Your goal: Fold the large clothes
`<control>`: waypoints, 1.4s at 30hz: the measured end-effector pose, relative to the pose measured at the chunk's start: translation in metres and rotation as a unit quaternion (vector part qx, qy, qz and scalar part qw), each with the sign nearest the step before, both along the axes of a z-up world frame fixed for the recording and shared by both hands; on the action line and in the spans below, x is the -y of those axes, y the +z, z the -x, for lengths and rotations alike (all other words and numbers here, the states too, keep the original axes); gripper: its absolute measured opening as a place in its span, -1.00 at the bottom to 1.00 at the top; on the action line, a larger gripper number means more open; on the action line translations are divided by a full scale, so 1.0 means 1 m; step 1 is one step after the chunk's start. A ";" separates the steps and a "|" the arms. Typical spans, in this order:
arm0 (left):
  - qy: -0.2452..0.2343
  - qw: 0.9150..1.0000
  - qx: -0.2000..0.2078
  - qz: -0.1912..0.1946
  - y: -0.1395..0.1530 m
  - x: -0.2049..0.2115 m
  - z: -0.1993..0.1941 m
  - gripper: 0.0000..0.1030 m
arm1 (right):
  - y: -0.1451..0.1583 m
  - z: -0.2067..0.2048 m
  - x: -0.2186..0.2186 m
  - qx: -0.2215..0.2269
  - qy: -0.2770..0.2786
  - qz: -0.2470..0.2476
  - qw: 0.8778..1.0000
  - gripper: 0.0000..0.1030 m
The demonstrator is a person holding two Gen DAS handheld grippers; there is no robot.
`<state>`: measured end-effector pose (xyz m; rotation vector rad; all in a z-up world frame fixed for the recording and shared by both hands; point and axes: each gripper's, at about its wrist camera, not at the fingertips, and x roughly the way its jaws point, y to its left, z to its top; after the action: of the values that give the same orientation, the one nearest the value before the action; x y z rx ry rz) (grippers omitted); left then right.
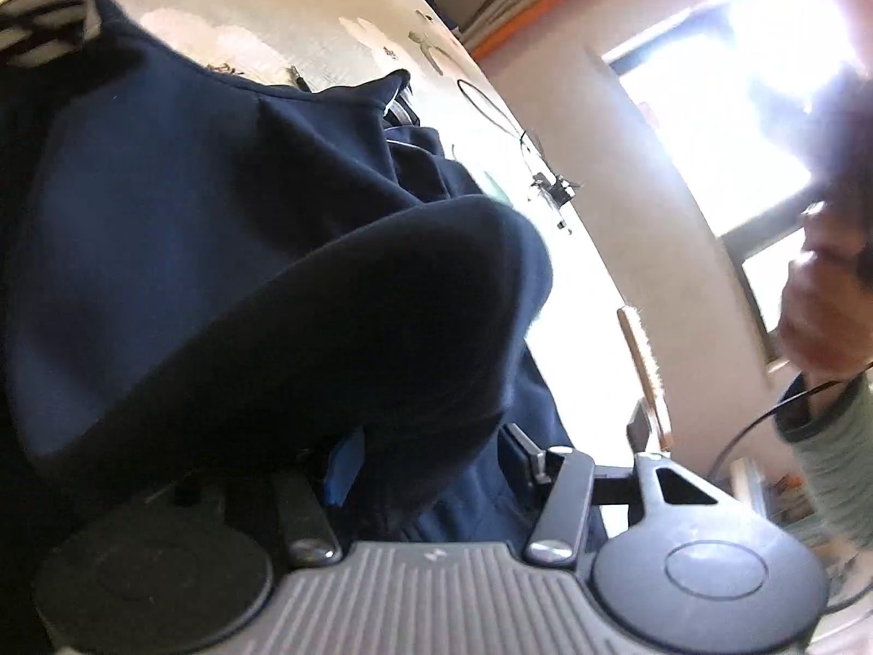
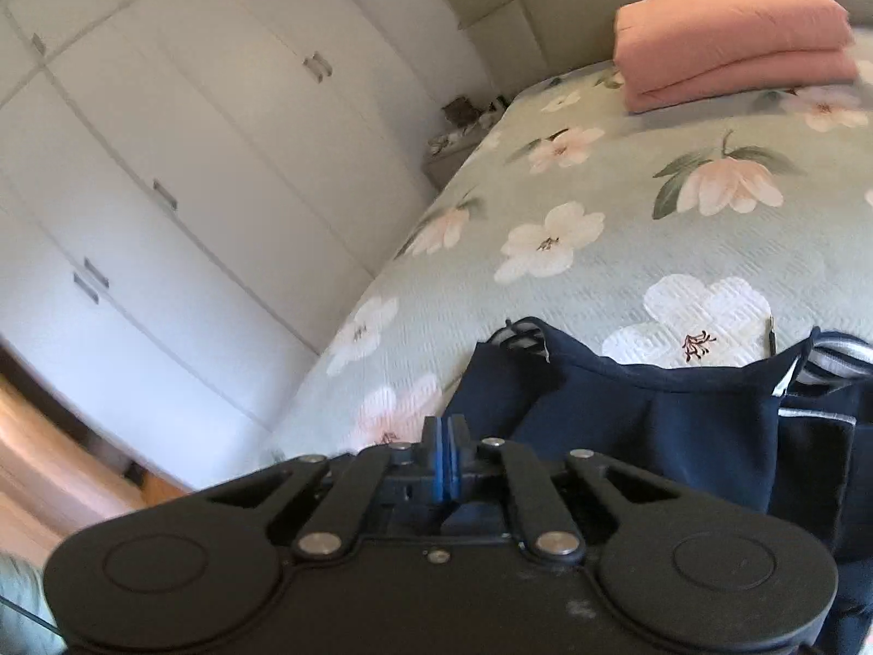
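My right gripper [image 2: 444, 456] sits low in the middle of its own view, angled down toward the bed [image 2: 627, 240]. Its blue pads [image 2: 436, 464] are pressed together; whether a thin edge of fabric is caught between them I cannot tell. The navy garment [image 2: 655, 426] lies just beyond and to the right of the pads, filling the lower right of the frame, with a white-striped edge [image 2: 835, 360] at the far right. The flowered green bedspread stretches up behind it. A folded pink blanket [image 2: 731, 33] rests at the upper right by the padded headboard [image 2: 545, 5], and white wardrobe doors [image 2: 191, 164] fill the left half.

My left gripper [image 1: 431, 469] also tilts downward. The garment [image 1: 218, 218] takes up the centre and left of that view, bulging in a dark rounded fold that droops right over the fingers. One blue pad [image 1: 344, 469] peeks out under the fold at lower centre; the other finger [image 1: 532, 458] shows as a metal tip to the right. The jaws stand apart with cloth sagging between them, and I cannot see the pads pressing on it. The bedspread [image 1: 327, 16] curves across the top, a bright window [image 1: 720, 109] glares at the upper right, and part of me, blurred, in a striped collar [image 1: 835, 436], shows at the right edge.
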<state>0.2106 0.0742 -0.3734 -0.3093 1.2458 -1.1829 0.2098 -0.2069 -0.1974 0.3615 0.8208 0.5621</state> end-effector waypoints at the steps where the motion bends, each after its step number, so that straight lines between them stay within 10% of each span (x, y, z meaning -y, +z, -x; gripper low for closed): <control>1: -0.002 1.000 -0.005 0.000 0.001 -0.004 0.004 0.09 | -0.008 -0.003 -0.004 -0.011 0.005 0.019 1.000 -0.72; 3: -0.013 1.000 -0.013 -0.007 0.000 -0.012 0.017 0.09 | -0.029 -0.007 -0.007 -0.040 0.021 0.034 0.998 0.13; 9: -0.025 0.999 -0.038 -0.017 -0.013 -0.023 0.044 0.09 | -0.071 -0.032 -0.004 -0.094 0.064 0.030 0.993 0.58; 20: -0.012 0.998 -0.052 -0.025 -0.026 -0.032 0.038 0.09 | -0.110 -0.055 -0.053 -0.143 0.193 0.155 0.958 0.53; 23: -0.016 0.998 -0.048 -0.040 -0.031 -0.027 0.034 0.07 | -0.113 -0.036 -0.067 -0.122 0.217 0.197 0.948 -0.69; 28: 0.004 0.999 0.012 -0.032 -0.022 -0.015 0.004 0.03 | -0.062 -0.008 -0.058 -0.015 0.220 0.188 0.957 -0.69; 33: 0.122 0.988 0.086 0.038 0.014 -0.029 -0.035 0.02 | -0.015 0.013 -0.055 0.084 0.209 0.239 0.945 -0.68; 39: 0.113 0.987 0.056 -0.099 -0.012 -0.090 -0.004 0.04 | -0.091 0.065 -0.085 0.075 0.226 0.294 0.926 -0.62; 42: 0.101 0.986 0.043 -0.127 -0.010 -0.113 0.018 0.04 | -0.144 0.099 -0.102 0.032 0.224 0.300 0.927 -0.17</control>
<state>0.1928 0.1868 -0.3837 -0.1867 1.2421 -0.8442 0.1105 -0.1044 -0.3417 -0.4188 0.9732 0.7070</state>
